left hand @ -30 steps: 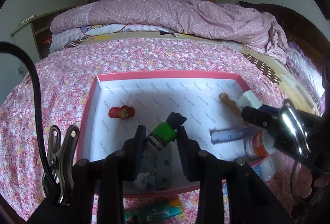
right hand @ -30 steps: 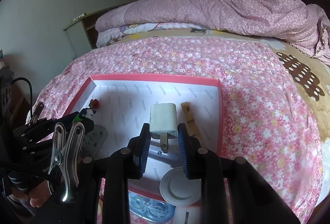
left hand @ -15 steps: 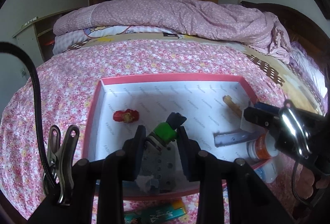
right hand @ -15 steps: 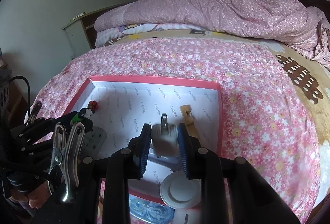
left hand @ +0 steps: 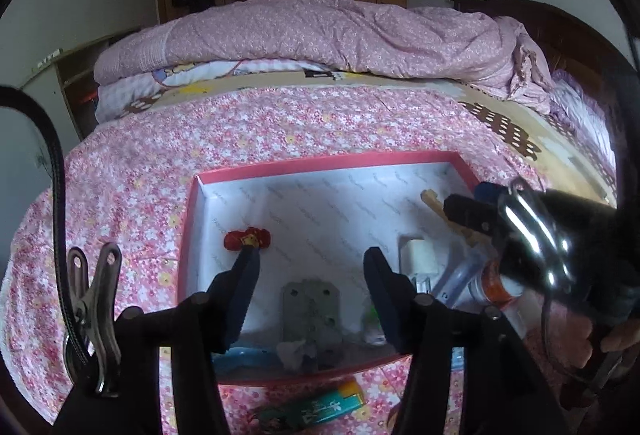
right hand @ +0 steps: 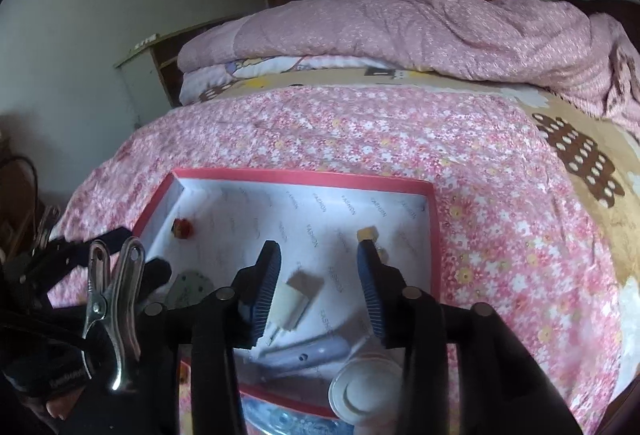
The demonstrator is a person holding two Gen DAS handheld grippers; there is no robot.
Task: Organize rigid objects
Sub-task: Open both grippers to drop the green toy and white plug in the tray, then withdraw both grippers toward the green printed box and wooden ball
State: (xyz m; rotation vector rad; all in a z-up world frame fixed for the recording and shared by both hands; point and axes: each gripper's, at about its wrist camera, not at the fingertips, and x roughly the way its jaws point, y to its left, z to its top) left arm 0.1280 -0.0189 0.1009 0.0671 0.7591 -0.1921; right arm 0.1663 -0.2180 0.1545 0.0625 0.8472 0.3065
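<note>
A red-rimmed box with a white lining lies on the bed. My left gripper is open and empty over its near side, above a grey metal plate; a small green figure lies by the right finger. A red toy sits further in. My right gripper is open and empty above a white charger plug, which lies in the box. The plug also shows in the left wrist view.
In the box lie a wooden clip, a grey-blue tool and a white-capped bottle. A green and orange lighter lies on the floral sheet before the box. A folded pink quilt lies at the far end.
Both grippers have opened. The left let go of the green figure, now lying in the box. The right let go of the white plug, now lying in the box.
</note>
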